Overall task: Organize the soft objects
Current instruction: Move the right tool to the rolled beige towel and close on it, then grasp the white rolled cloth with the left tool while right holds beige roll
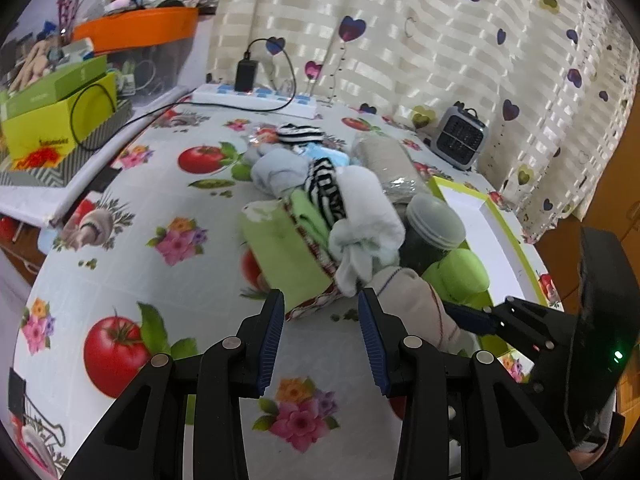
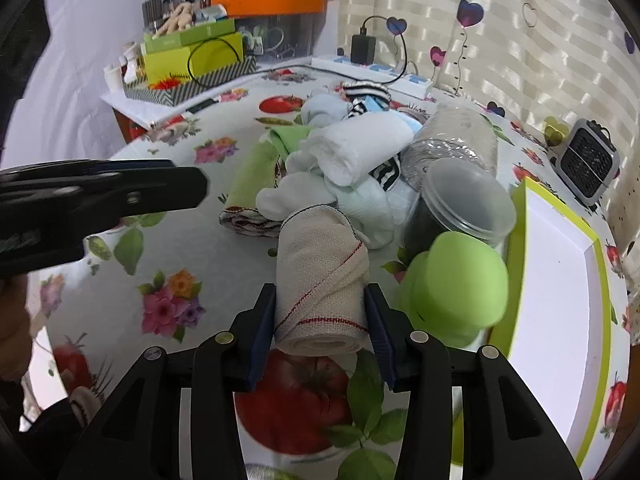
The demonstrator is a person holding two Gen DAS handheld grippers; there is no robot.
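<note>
My right gripper (image 2: pixel 320 322) is shut on a cream bandage roll (image 2: pixel 320 276) with red stitching, its blue pads pressing both sides just above the table. The same roll (image 1: pixel 416 300) shows in the left wrist view, with the right gripper's fingertips (image 1: pixel 472 318) beside it. Behind the roll lies a pile of soft things: a white towel roll (image 2: pixel 360 152), a folded green cloth (image 2: pixel 252 176), a striped sock (image 1: pixel 324 188) and a pale blue cloth (image 1: pixel 280 172). My left gripper (image 1: pixel 320 312) hovers open and empty in front of the green cloth (image 1: pixel 288 256).
A green soft lump (image 2: pixel 460 280) and a lidded jar (image 2: pixel 460 204) lie right of the roll, against a white tray with a green rim (image 2: pixel 560 280). A clear bottle (image 2: pixel 456 140), a small fan (image 2: pixel 588 164), a power strip (image 1: pixel 248 98) and stacked boxes (image 1: pixel 52 120) stand further back.
</note>
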